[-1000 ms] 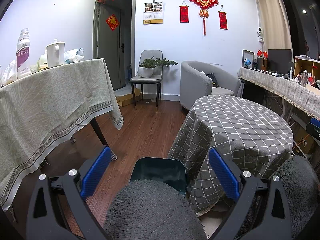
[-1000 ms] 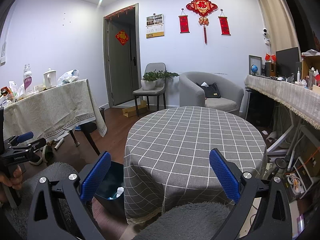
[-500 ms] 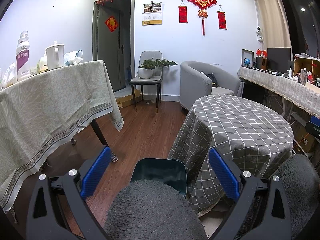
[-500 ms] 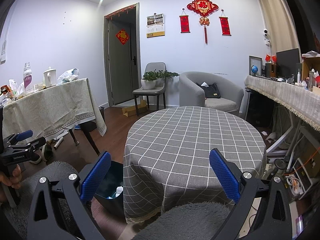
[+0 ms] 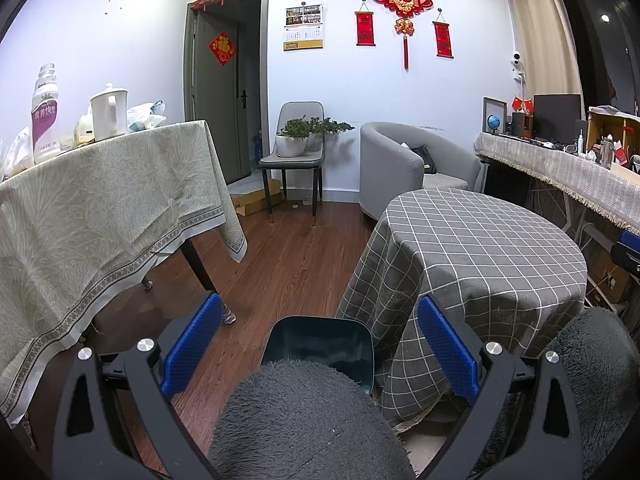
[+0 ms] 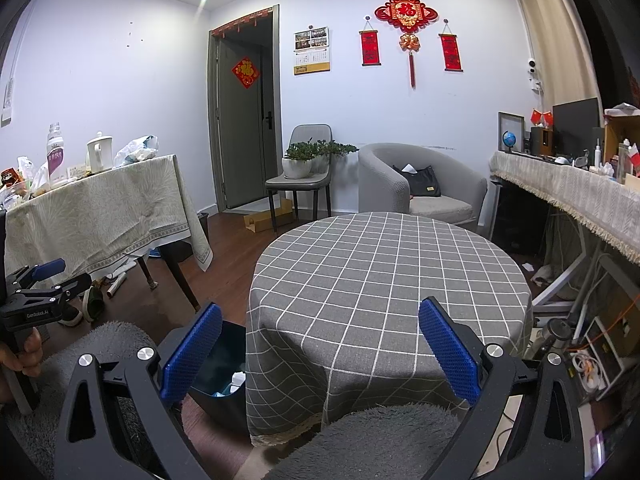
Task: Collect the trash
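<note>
Claws (image 5: pixel 320 344) (image 6: pixel 320 344) gape (both empty) above bin (image 5: pixel 320 344).

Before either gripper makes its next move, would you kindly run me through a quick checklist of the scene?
1. Left gripper open, nothing held: ok.
2. Right gripper open, nothing held: ok.
3. Trash bin on the floor beside the round table, its top open: ok.
4. Bin has room: cannot tell; some white scraps show inside.
5. Trash left on the round table: none visible, ok.
6. Trash on the long table: cannot tell; bottle, kettle and bags crowd it.
</note>
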The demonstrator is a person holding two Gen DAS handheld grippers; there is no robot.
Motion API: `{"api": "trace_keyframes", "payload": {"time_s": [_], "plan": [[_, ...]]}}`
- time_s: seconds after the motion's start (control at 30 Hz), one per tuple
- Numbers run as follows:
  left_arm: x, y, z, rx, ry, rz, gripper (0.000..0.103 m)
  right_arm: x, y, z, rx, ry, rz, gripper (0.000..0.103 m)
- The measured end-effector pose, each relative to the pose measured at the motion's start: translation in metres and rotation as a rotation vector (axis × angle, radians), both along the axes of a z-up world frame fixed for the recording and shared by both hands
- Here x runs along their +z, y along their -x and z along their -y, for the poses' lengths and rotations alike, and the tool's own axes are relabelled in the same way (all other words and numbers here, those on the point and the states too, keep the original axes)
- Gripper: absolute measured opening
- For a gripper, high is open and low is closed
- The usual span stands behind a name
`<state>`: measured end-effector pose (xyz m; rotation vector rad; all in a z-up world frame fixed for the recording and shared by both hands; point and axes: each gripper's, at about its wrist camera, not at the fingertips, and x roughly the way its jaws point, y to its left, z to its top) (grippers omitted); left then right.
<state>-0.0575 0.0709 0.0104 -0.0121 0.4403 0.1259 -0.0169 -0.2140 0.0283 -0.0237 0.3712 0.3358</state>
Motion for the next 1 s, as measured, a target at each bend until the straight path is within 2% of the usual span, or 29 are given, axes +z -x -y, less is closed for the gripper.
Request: {"api": "trace_keyframes", "payload": {"time_s": [1.0], "plan": [[-0.0007,-0.0023,-0.0009,0.002,-0.005,-0.008,0.1,0.0003,-0.0013,0.002,0.002,0.002,-0.001,0.1]]}}
